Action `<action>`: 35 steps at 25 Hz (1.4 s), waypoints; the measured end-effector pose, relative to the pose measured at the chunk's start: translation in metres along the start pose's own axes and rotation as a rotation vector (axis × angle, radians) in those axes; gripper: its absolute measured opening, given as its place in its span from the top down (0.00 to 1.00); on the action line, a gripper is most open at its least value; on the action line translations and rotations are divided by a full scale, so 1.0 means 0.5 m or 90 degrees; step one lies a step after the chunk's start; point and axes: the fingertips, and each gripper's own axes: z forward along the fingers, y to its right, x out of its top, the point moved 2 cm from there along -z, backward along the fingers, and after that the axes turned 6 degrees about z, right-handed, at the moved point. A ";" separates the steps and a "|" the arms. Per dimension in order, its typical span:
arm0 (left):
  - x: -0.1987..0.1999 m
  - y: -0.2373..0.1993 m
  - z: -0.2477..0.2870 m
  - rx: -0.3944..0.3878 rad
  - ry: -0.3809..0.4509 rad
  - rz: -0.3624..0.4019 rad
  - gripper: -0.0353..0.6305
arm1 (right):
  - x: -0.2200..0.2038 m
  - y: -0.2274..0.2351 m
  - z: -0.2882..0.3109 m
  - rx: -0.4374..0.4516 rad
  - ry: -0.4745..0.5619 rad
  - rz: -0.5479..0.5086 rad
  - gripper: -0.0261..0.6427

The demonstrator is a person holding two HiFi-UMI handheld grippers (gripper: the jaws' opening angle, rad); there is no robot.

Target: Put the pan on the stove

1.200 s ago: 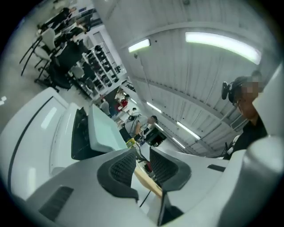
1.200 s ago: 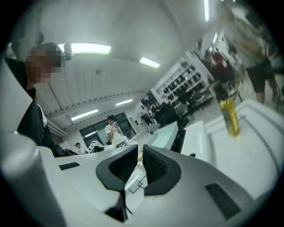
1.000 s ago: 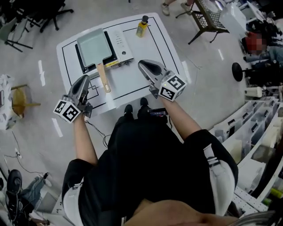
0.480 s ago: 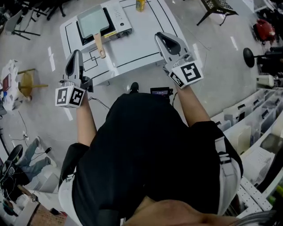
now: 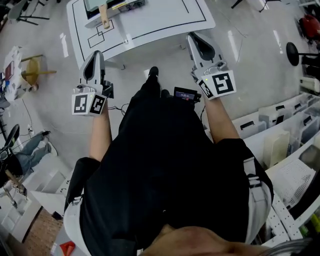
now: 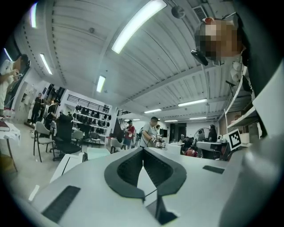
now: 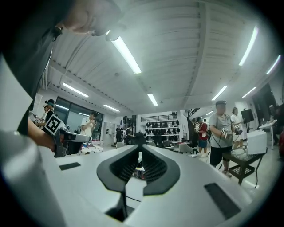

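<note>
One pan (image 5: 94, 4): pale grey-green, resting on the stove (image 5: 131, 3) toward the left side of the white table (image 5: 160, 20). The frame's top edge cuts off most of both.
Pan handle (image 5: 104, 17): wooden, pointing toward the table's near edge, with nothing touching it.
Left gripper (image 5: 95, 53): I see its jaws pressed together with nothing between them. It is held off the table, just outside the near left corner and well apart from the pan.
Right gripper (image 5: 193, 36): jaws drawn to a thin slit, empty. It sits just outside the near edge, by the right corner.
Person (image 5: 165, 170): black shirt, one arm behind each gripper, standing on the grey floor (image 5: 250, 60).
Surroundings: both gripper views look across a lit workroom with chairs (image 6: 62, 133) and other people (image 7: 220, 133).
</note>
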 end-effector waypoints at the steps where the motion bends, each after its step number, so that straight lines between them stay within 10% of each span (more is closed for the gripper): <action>1: -0.012 0.010 -0.014 0.003 -0.010 -0.004 0.92 | -0.014 -0.006 -0.015 -0.001 -0.004 0.007 0.91; 15: -0.118 0.046 -0.162 0.029 -0.075 0.005 0.92 | -0.173 -0.115 -0.107 -0.016 -0.090 0.049 0.92; 35: -0.199 -0.195 -0.456 0.051 -0.066 -0.067 0.92 | -0.211 -0.401 -0.041 -0.097 -0.111 0.035 0.93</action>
